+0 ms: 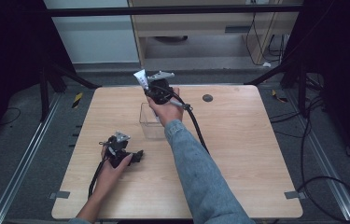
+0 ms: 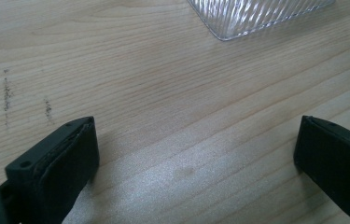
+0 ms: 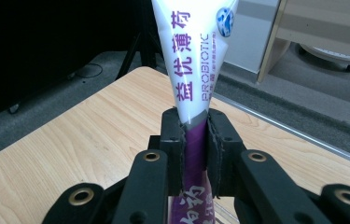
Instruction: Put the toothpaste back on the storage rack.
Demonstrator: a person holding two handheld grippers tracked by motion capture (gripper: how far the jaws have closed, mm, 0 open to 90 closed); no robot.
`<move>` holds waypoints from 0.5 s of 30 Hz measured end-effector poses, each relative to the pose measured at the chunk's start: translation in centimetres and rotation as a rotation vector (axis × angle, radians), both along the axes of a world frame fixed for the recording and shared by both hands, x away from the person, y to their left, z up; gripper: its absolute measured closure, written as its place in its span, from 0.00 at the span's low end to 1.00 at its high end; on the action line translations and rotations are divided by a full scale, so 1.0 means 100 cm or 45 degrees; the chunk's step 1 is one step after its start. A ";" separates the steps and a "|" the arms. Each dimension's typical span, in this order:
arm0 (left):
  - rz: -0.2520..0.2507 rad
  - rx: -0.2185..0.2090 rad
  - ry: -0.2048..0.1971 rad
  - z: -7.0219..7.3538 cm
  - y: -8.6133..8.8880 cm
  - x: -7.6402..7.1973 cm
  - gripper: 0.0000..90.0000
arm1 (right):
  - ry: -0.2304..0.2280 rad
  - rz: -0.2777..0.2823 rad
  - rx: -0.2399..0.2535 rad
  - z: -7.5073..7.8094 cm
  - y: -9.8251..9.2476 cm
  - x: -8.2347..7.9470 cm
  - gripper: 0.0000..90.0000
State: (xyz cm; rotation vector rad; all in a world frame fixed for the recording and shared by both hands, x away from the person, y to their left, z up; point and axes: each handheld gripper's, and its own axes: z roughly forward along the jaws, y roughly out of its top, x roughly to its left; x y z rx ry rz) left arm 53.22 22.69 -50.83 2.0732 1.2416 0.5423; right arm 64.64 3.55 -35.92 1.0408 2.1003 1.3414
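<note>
A white and purple toothpaste tube (image 3: 192, 70) with "PROBIOTIC" print stands upright between the pads of my right gripper (image 3: 195, 140), which is shut on it. In the high view the tube (image 1: 141, 79) sticks up from that gripper (image 1: 156, 93) above the far side of a clear plastic box (image 1: 150, 122) at the table's middle. My left gripper (image 1: 125, 152) rests low over the wood near the front left, jaws wide apart; its pads (image 2: 65, 163) hold nothing, and a corner of the ribbed clear box (image 2: 252, 16) lies ahead of them.
The wooden table (image 1: 238, 154) has a dark round hole (image 1: 207, 98) at the back right. Black cables (image 1: 196, 123) trail from both grippers. Metal frame rails and stands flank the table; a cabinet stands behind it.
</note>
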 end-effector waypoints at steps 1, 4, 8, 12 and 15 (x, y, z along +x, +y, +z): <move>0.000 0.000 0.000 0.000 0.000 0.000 0.00 | 0.000 0.000 0.000 0.000 0.000 0.000 0.87; -0.001 0.000 0.000 0.000 0.000 0.000 0.00 | 0.004 0.006 -0.012 -0.001 0.001 0.000 0.87; 0.000 0.000 0.000 0.000 0.000 0.000 0.00 | 0.010 0.003 -0.011 -0.001 0.000 -0.001 0.87; 0.000 0.000 0.000 0.000 0.000 0.000 0.00 | 0.005 0.007 -0.014 -0.001 -0.002 -0.002 0.87; 0.000 0.000 0.000 0.000 0.000 0.000 0.00 | 0.007 0.007 -0.012 -0.001 -0.002 -0.002 0.87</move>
